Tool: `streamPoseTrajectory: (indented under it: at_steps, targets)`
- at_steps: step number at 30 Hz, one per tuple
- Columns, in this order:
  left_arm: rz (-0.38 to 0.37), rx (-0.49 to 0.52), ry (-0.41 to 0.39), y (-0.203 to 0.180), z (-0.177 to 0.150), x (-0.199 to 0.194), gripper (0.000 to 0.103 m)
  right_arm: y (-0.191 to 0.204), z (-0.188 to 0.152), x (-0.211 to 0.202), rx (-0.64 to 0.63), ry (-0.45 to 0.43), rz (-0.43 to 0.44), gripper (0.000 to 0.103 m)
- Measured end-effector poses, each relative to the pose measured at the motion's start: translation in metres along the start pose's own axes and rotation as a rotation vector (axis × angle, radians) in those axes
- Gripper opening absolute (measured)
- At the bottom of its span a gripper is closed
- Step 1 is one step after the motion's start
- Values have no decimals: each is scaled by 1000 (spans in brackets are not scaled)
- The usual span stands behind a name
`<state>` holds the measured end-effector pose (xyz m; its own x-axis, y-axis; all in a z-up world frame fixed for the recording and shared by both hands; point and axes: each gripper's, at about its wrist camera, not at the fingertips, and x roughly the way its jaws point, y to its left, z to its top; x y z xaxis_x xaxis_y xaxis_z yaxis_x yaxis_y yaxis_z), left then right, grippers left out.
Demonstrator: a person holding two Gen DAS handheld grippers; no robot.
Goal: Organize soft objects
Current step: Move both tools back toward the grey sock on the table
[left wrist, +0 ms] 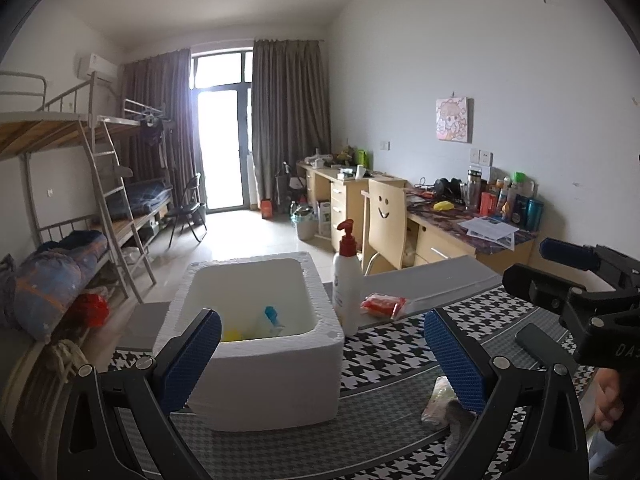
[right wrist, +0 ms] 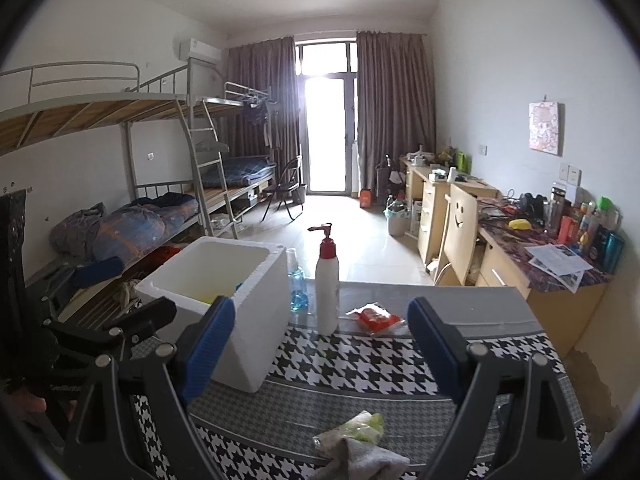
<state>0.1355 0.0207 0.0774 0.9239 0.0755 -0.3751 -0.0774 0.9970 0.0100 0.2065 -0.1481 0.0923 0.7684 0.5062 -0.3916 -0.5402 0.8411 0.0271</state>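
- Letters "DA", cut off at the frame edge — on the black body of the right gripper [left wrist: 576, 280], far right in the left wrist view.
- Nothing else legible — labels on bottles too small.

We are inspecting two hand-held grippers of matching build. In the left wrist view, the left gripper [left wrist: 322, 354] is showing black angular arms with triangular cut-outs, each carrying round silver screw heads near the finger roots. Its fingers [left wrist: 454, 354] are wearing blue, finely ribbed pads. At 3 o'clock in that view we are seeing the right gripper [left wrist: 568, 276]: a black frame with silver screws, one blue pad and white lettering, partly readable as "DA". A hand [left wrist: 610, 402] is appearing at 4 o'clock, its clothing not discernible. In the right wrist view, the right gripper [right wrist: 320, 354] is showing the same black arms and blue fingers [right wrist: 434, 350].
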Motion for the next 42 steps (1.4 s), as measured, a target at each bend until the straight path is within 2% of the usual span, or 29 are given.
streamPoseTrajectory:
  at_steps: [22,36,42]
  targets:
    - [-51,9,11,-22,-13,8,102,-23,-30,-15,22,29,-77,91]
    - [-96,16,31,-32,-27,13,102,-31,-49,-16,42,59,-89,91]
    - [-94,-1,42,-30,-33,14,102,-34,-56,-17,43,63,-102,91]
